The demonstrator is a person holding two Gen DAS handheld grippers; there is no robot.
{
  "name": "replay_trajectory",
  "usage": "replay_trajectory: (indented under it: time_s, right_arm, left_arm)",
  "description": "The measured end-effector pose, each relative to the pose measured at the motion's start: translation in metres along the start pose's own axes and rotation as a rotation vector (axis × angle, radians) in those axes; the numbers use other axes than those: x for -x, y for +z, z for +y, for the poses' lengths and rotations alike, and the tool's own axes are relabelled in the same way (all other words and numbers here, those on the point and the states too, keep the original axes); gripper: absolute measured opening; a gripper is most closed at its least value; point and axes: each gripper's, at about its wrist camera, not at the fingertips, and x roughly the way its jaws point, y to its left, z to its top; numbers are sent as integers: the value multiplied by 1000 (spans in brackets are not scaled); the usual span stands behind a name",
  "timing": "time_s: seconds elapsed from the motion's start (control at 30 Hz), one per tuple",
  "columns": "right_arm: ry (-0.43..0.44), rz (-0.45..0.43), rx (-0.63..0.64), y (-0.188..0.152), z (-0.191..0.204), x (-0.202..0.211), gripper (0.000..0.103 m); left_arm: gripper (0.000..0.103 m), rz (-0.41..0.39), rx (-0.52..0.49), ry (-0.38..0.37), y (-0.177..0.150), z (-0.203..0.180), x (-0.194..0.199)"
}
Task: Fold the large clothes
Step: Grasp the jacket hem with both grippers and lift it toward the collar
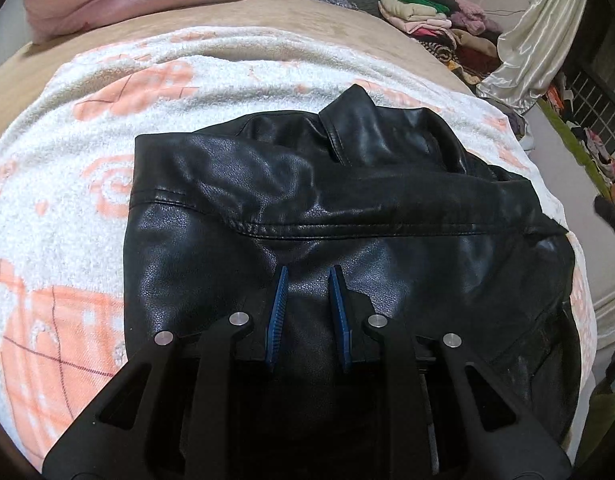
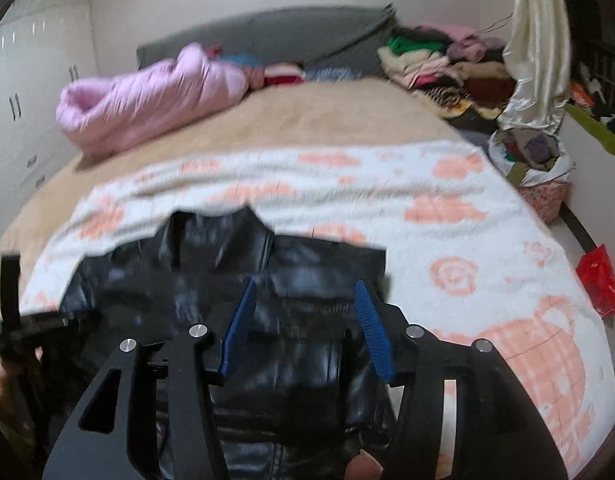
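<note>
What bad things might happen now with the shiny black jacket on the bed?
1. The left gripper pinches only a small bit of the black jacket; smooth leather might slip out.
2. The right gripper is open, so its side could flop or unfold.
3. The collar sits bunched up and may fold crooked.

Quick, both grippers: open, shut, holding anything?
Left gripper: nearly closed over the black leather jacket; grip cannot be told.
Right gripper: open, holding nothing.

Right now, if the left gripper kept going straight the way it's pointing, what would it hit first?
Most likely the black leather jacket: the left gripper points down at its back panel, just below the shoulder seam, though depth is unclear.
</note>
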Motion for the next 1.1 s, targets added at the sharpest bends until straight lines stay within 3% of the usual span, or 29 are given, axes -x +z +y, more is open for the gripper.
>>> replay_trajectory:
  time_s: [0.17, 0.33, 0.53, 0.63, 0.8, 0.97, 1.0, 1.07, 1.1]
  right_arm:
    - [35, 35, 59, 9, 28, -19, 51]
    - [52, 139, 128, -2, 61, -63, 50]
    - [-27, 244, 147, -22, 65, -102, 49]
    - [-21, 286, 123, -32, 58, -117, 49]
    - [-12, 282, 105, -36, 55, -122, 49]
    - [32, 208, 80, -29, 51, -91, 53]
    - [44, 193, 76, -27, 50, -82, 57]
    - [59, 169, 78, -25, 49, -68, 60]
    - [61, 157, 81, -24, 49, -60, 60]
  left_arm:
    - [14, 1, -5, 5, 0, 0, 0]
    - [14, 2, -12, 9, 0, -1, 0]
    - [14, 5, -16, 8, 1, -2, 0]
    - [14, 4, -18, 6, 1, -2, -1]
    - [14, 1, -11, -2, 2, -1, 0]
    - [14, -21, 22, -35, 7, 3, 13]
    - [17, -29, 25, -44, 9, 3, 19]
    - [35, -48, 29, -62, 8, 0, 28]
    - [37, -57, 23, -69, 8, -3, 33]
